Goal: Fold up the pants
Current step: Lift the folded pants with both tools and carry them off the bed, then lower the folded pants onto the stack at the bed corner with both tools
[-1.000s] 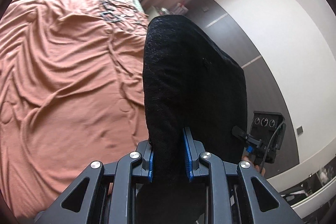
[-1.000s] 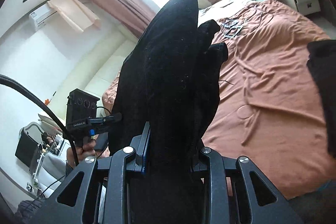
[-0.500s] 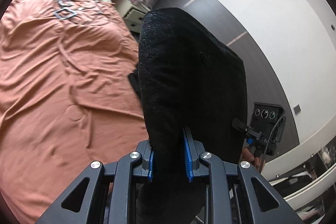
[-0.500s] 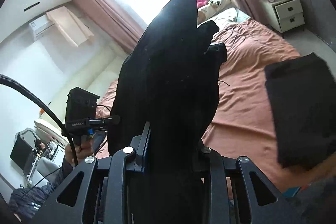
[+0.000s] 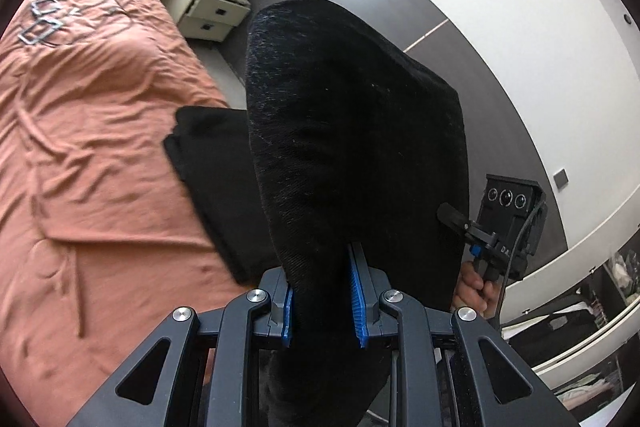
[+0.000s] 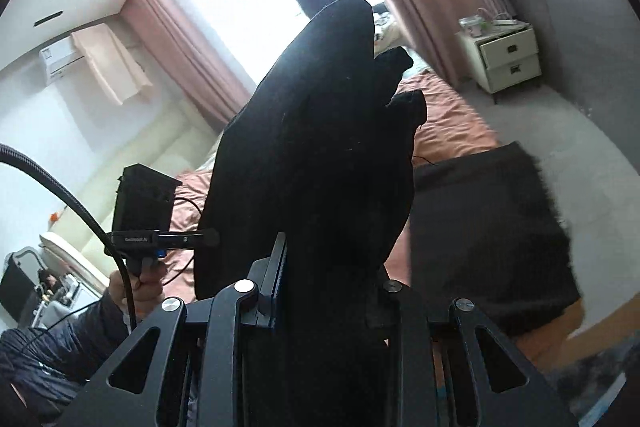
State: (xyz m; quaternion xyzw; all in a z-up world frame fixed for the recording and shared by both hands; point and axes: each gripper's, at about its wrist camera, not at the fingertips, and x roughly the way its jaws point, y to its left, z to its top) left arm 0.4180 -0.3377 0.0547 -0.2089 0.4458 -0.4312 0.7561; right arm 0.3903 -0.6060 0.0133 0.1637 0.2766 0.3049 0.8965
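Note:
The black pants [image 5: 352, 131] are pinched in both grippers and held up above the bed's edge. My left gripper [image 5: 322, 301] is shut on a thick fold of the pants. My right gripper [image 6: 328, 291] is shut on another bunched part of the pants [image 6: 320, 131], which hides its fingertips. A folded black cloth [image 5: 216, 163] lies on the rust-coloured bed [image 5: 92, 131] near its right edge; it also shows in the right wrist view [image 6: 488, 239]. The other gripper's handle shows in each view, in the left wrist view [image 5: 504, 231] and in the right wrist view [image 6: 140, 211].
A cream bedside cabinet [image 5: 208, 11] stands beside the bed's head on the grey floor; it also shows in the right wrist view [image 6: 508, 55]. Pink curtains [image 6: 192, 63] and a bright window lie beyond. A white wall [image 5: 520, 47] curves along the right.
Both grippers have swung right with the pants still held. The folded black cloth at the bed's edge and the bedside cabinet have come into view.

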